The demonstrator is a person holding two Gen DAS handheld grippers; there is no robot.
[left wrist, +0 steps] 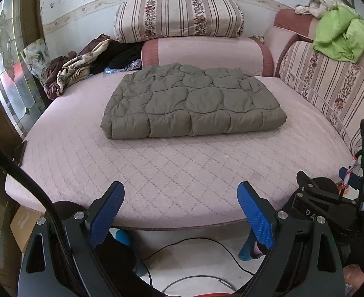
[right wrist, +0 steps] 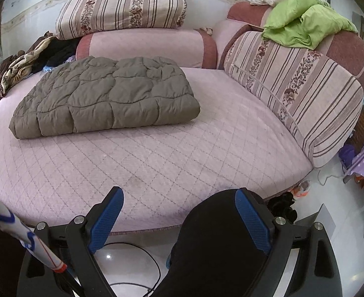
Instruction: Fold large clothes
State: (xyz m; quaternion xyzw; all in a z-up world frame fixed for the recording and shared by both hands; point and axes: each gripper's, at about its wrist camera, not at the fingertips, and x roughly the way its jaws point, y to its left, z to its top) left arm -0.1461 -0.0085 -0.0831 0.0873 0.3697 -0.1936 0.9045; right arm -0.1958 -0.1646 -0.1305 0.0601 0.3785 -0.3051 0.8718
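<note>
Nearest the lens in the left wrist view, the left gripper (left wrist: pixel 180 212) has its blue-padded jaws spread wide with nothing between them, hanging over the front edge of the bed (left wrist: pixel 157 173) and the pale floor (left wrist: pixel 194 267) below, where a black cable (left wrist: pixel 206 242) loops and a foot in a blue sock (left wrist: pixel 247 250) stands. The right gripper (right wrist: pixel 179 215) likewise shows its jaws spread and empty; a dark-clothed leg (right wrist: pixel 214 247) of the person rises between the camera and the bed's edge, partly behind the right-hand finger. The right gripper's black body is also visible at the right edge of the left wrist view, with a green light lit on it. The folded olive quilted garment (left wrist: pixel 192 101) lies flat as a thick rectangular bundle on the pink quilted cover, toward the back middle of the bed, well apart from both grippers and touched by neither. Behind it sits a pink bolster (left wrist: pixel 206 52) with a striped floral cushion (left wrist: pixel 179 14) stacked on top. To its left, a heap of brown, cream and black clothes (left wrist: pixel 83 59) is piled at the bed's corner. Along the right side runs a striped backrest cushion (right wrist: pixel 300 91), and a bright green garment (right wrist: pixel 303 22) is draped over the top of the backrest.
</note>
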